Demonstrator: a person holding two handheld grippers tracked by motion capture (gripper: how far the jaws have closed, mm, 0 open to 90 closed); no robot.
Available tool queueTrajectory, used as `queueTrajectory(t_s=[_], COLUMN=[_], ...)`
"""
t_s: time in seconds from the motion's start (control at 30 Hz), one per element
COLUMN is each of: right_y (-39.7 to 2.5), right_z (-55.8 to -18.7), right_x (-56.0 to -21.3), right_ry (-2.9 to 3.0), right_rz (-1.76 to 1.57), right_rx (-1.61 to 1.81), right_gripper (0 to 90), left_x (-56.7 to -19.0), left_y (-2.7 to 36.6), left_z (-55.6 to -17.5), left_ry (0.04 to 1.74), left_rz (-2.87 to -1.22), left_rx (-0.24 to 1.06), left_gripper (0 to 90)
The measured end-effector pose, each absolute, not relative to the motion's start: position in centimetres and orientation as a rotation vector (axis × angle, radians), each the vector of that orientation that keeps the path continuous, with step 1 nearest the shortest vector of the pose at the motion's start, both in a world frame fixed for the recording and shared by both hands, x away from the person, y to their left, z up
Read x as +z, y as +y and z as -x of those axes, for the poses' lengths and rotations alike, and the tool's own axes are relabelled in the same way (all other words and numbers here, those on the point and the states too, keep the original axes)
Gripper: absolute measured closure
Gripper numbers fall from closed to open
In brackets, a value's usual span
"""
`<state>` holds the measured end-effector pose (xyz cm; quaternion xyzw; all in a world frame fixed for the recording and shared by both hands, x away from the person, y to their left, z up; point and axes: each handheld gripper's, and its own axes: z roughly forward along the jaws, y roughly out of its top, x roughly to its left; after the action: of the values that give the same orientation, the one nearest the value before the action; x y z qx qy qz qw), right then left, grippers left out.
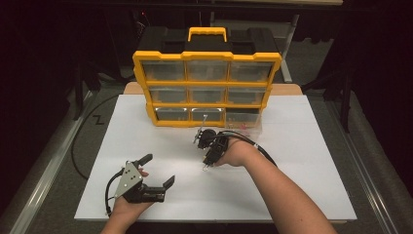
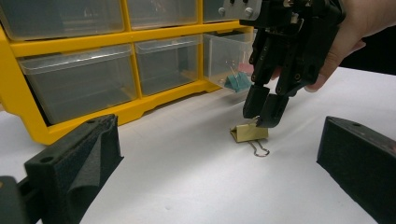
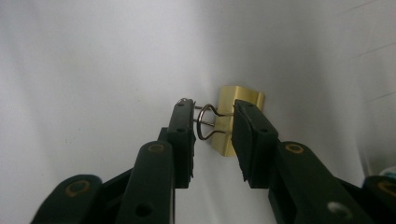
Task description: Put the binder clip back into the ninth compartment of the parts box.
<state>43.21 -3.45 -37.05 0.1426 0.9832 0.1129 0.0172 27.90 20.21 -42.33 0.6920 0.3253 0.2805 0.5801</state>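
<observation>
White tabletop [image 1: 292,185]: right gripper [image 3: 214,122] jaws part-spread, straddling small gold metal binder clip [image 3: 236,119]'s wire loop at 12 o'clock; left gripper [image 1: 158,170] spread, farther.

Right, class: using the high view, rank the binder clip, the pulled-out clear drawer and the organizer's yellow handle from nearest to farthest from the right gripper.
1. binder clip, at the right gripper tips.
2. pulled-out clear drawer, bottom right of the organizer.
3. yellow handle, top of the organizer, at the back.

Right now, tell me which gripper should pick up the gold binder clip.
Right. The right gripper already straddles the binder clip with its jaws around the wire handle, while the left gripper sits open, apart from it.
</observation>
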Motion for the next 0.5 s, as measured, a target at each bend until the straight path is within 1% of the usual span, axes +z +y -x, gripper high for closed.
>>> queueTrajectory(t_s=[0.23,0.5], right_y=[-4.0,-4.5], right_z=[-43.6,-43.9], right_x=[-36.6,-36.0], right_ry=[3.06,3.02], right_rz=[-0.451,-0.42], right_rx=[0.373,0.379], right_gripper=[80.2,86.4], left_x=[-42.3,-42.4], left_y=[20.2,20.2], left_z=[-27.9,-27.9], left_ry=[0.76,0.761], left_rz=[-1.621,-1.621], left_rx=[0.655,0.655], left_gripper=[0.2,0.2])
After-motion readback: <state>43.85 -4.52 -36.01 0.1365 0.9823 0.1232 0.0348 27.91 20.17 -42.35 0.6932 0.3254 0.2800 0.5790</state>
